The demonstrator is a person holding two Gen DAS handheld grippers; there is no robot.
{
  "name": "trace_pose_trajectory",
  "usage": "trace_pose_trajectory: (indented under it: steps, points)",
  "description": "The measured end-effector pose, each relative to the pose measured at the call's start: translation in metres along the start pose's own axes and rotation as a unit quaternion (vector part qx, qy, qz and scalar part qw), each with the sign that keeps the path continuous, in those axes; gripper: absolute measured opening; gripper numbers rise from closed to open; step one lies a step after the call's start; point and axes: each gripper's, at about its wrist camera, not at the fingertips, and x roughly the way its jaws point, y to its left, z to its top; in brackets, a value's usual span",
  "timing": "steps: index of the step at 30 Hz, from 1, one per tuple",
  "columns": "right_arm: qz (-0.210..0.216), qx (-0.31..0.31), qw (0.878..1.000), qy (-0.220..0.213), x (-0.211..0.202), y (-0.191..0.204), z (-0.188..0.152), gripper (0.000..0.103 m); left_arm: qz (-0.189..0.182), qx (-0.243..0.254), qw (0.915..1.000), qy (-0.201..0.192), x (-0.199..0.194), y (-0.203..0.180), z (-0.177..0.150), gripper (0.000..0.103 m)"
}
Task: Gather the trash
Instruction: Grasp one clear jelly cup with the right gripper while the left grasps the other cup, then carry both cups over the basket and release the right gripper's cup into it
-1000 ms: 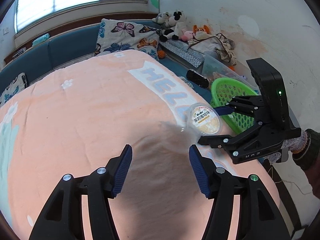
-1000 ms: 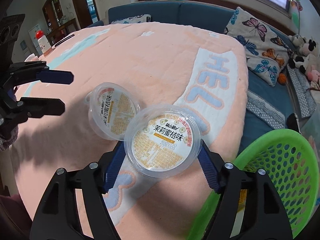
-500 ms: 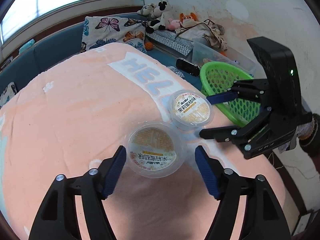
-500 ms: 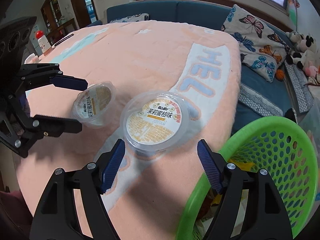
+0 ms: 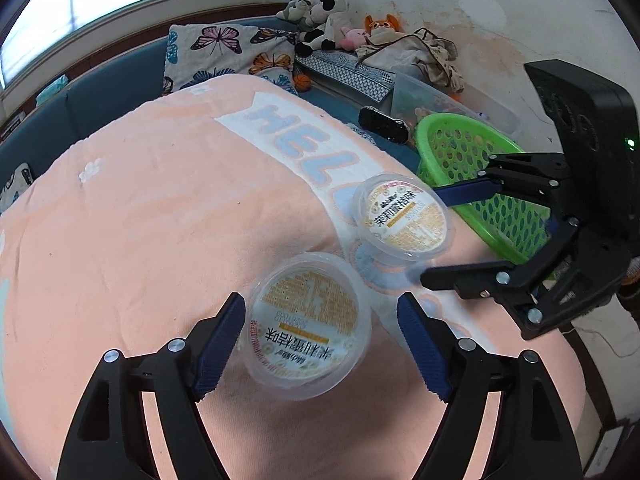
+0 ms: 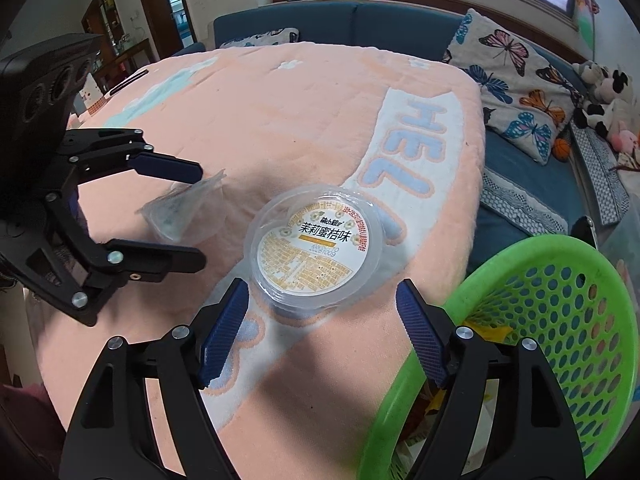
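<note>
Straddling one jelly cup each: your left gripper [image 5: 320, 350] brackets the near cup [image 5: 308, 326], right gripper [image 6: 322, 330] the basket-side cup [image 6: 316, 246]; both wide, empty.

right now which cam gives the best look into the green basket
The right wrist view: the green basket sits close at lower right, and its open top shows yellowish scraps inside. The left wrist view has the basket farther off, partly behind the right gripper, showing mostly its perforated wall.
</note>
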Motion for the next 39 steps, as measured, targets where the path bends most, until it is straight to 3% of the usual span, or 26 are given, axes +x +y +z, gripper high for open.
trace_pose_trajectory:
  steps: [7, 10, 24, 28, 37, 39]
  points:
    - [0.001, 0.003, 1.0, -0.002, 0.003, 0.0, 0.003, 0.077, -0.005, -0.016, 0.9999, -0.002, 0.003, 0.005, 0.001, 0.075]
    - [0.001, 0.005, 1.0, -0.002, 0.005, 0.002, 0.005, 0.077, -0.003, -0.018, 0.9998, -0.006, 0.001, 0.005, 0.0, 0.068]
    - [0.002, 0.021, 1.0, -0.008, 0.014, 0.0, 0.016, 0.077, -0.01, -0.023, 0.9997, -0.003, -0.001, 0.011, -0.003, 0.069]
    - [0.008, 0.016, 1.0, -0.008, 0.013, 0.004, 0.015, 0.065, -0.014, -0.019, 0.9997, 0.0, 0.0, 0.011, -0.003, 0.069]
    - [0.01, 0.028, 0.999, -0.031, -0.008, 0.004, 0.005, 0.064, -0.029, -0.036, 0.9989, 0.006, 0.01, 0.012, 0.0, 0.069]
    - [0.01, 0.034, 0.999, -0.034, -0.013, 0.004, 0.002, 0.064, -0.029, -0.039, 0.9988, 0.001, 0.009, 0.011, -0.001, 0.065]
